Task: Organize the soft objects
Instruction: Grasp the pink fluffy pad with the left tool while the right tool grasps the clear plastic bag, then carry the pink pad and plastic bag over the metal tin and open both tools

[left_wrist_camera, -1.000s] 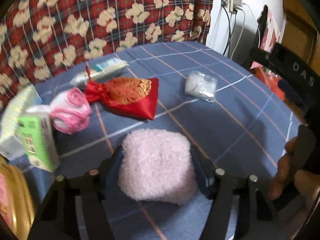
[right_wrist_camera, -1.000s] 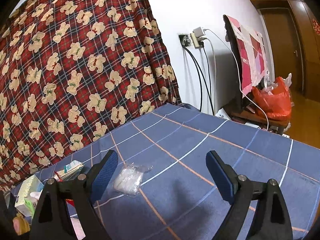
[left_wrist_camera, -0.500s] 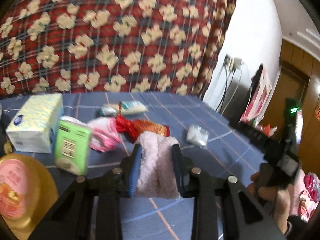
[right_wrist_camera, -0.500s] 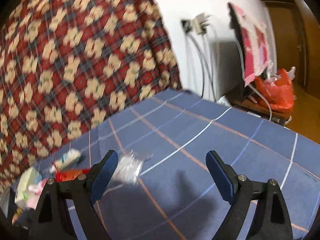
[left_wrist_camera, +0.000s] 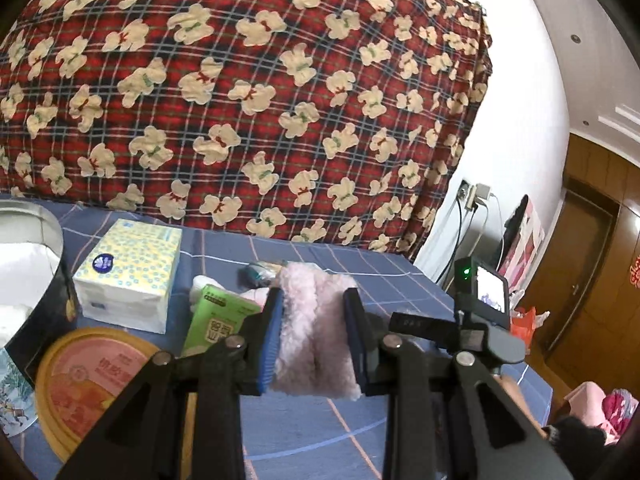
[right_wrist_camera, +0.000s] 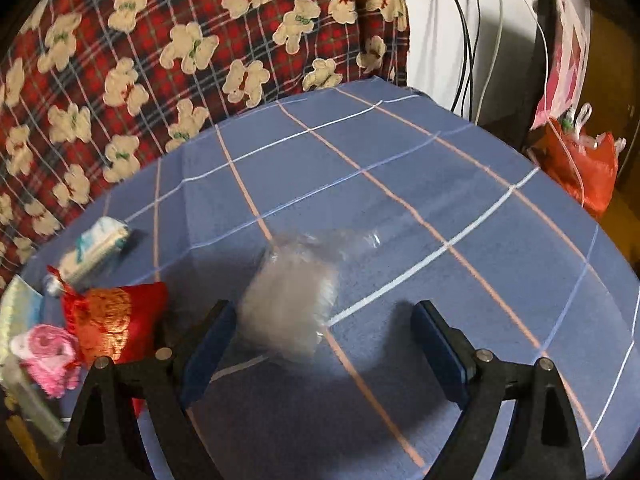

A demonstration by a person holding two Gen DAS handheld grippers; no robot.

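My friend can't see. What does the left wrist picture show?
The left gripper squeezes a fluffy pale pink cloth above a blue checked tablecloth. A tissue pack, a green carton and a round tin lid sit to its left.

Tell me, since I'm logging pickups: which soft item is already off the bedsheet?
The fluffy pale-pink pad, squeezed between the left gripper's jaws. The red pouch, pink rolled cloth and clear bag lie on the sheet.

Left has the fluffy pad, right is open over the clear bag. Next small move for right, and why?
Probably ease the right gripper down and a little left, then close on the clear bag: its jaws are open, and the bag lies on the blue cloth nearer the left finger.
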